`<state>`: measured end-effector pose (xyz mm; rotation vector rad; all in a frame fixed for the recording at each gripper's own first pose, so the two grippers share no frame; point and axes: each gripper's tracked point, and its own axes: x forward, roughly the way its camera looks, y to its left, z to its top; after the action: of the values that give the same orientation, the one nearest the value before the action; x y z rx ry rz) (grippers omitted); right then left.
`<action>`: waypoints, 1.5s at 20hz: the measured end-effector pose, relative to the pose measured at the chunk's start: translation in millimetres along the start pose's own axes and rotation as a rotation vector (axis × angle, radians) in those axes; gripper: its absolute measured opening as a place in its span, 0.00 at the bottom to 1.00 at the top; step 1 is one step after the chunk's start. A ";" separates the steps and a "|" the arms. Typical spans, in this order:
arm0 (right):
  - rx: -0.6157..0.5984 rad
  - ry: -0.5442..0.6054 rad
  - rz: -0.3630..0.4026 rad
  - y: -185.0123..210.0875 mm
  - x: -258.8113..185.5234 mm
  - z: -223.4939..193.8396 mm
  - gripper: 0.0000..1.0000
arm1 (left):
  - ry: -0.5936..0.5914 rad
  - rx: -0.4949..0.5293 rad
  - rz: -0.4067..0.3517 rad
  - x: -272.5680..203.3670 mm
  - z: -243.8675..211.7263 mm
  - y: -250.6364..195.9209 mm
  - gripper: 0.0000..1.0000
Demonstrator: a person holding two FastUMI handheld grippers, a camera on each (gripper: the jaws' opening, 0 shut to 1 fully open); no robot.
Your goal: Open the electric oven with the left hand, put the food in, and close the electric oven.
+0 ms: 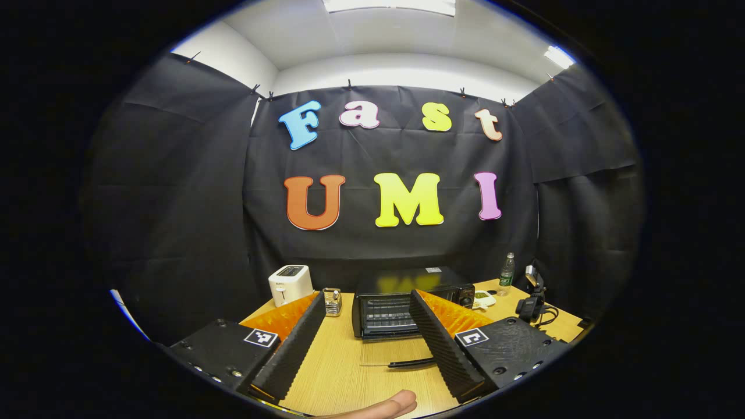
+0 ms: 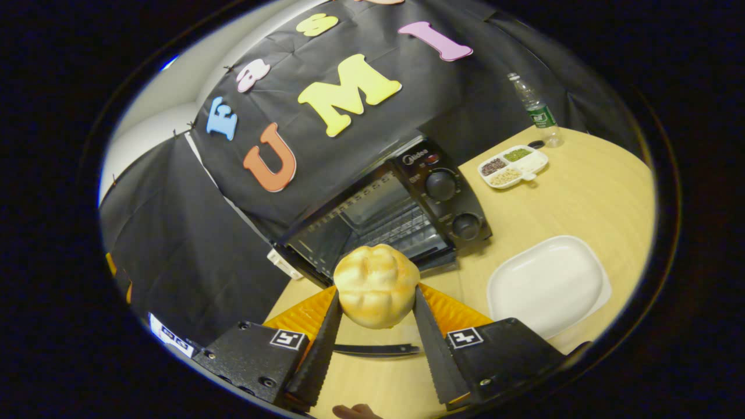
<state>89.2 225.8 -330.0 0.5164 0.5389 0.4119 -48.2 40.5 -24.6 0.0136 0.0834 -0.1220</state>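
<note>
Oven [image 1: 401,299] sat at the back of the table [image 1: 343,372], door [image 1: 396,352] dropped flat toward the near edge; rack visible inside; left gripper [image 1: 364,340] hung wide and empty in front of it, aimed at the cavity; toaster [image 1: 290,284] back left, bottle [image 1: 507,272] back right. In right gripper view, right gripper [image 2: 375,317] clamped the bun [image 2: 376,285], one finger on each flank, held just short of the open oven [image 2: 384,218]; white plate [image 2: 547,285] bare on the right side; divided snack tray [image 2: 513,165] and bottle [image 2: 535,110] toward the far right corner. Bun looked light, soft, easily dented and glossy on top, so likely a bit slippery; mid-flank hold with gentle squeeze judged right; crushing the likelier risk. Opening judged done; insertion pending, then closing by the door's front handle.
</note>
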 end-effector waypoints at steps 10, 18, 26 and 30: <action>0.096 -0.095 -0.202 22.5 113.2 3.8 0.75 | 0.029 -0.038 0.044 7.6 -11.4 32.4 0.95; -0.166 -0.157 -0.280 5.4 184.2 27.1 0.75 | 0.040 0.012 0.001 11.0 -18.9 24.0 0.94; -0.324 -0.156 -0.358 -5.3 185.1 32.4 0.90 | 0.042 0.041 -0.024 12.6 -22.2 14.0 0.94; -0.321 -0.132 -0.307 1.3 171.1 27.0 0.95 | 0.051 0.031 -0.030 13.3 -24.6 11.2 0.94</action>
<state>238.6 301.9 -373.6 0.1460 0.4059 0.1639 -35.7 50.5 -50.1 0.0464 0.1325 -0.1533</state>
